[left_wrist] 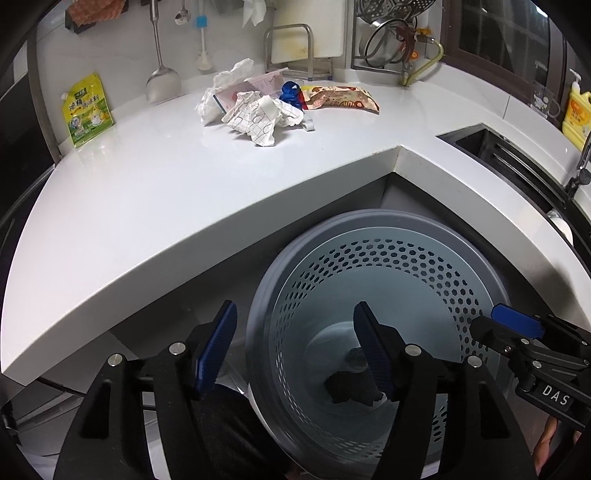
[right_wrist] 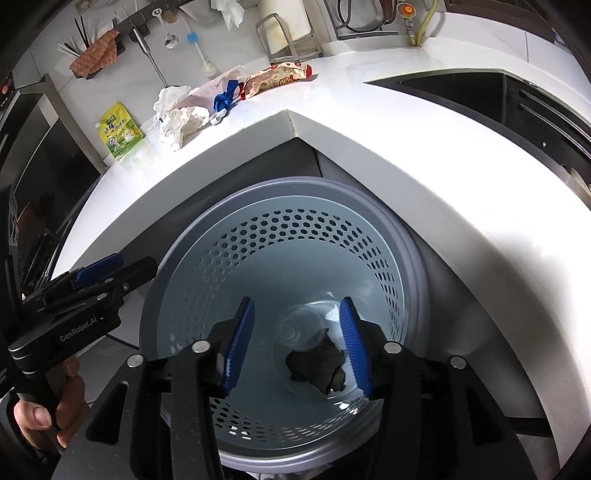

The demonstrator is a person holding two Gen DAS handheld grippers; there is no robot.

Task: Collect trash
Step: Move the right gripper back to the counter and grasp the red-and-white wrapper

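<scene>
A grey perforated trash bin [left_wrist: 461, 258] [right_wrist: 373, 229] stands on the floor below the counter corner. At its bottom lie a dark crumpled scrap [left_wrist: 351, 387] [right_wrist: 317, 369] and a clear plastic cup [right_wrist: 295, 328]. My left gripper [left_wrist: 295, 347] is open and empty over the bin's left rim; it also shows in the right wrist view [right_wrist: 110, 273]. My right gripper [right_wrist: 297, 343] is open and empty above the bin's mouth; it also shows in the left wrist view [left_wrist: 513, 325]. A trash pile lies on the counter: crumpled paper [left_wrist: 258, 114] [right_wrist: 181, 122], a blue ribbon [left_wrist: 291, 92] [right_wrist: 225, 96], a snack wrapper [left_wrist: 343, 98] [right_wrist: 277, 75].
A white L-shaped counter [left_wrist: 147, 206] [right_wrist: 424, 155] wraps around the bin. A green seasoning pouch [left_wrist: 86, 110] [right_wrist: 122, 131] leans at its left. A sink [left_wrist: 517, 155] [right_wrist: 498, 96] is at the right, with a yellow dish soap bottle [left_wrist: 576, 114]. Utensils and a rack [left_wrist: 391, 33] line the back wall.
</scene>
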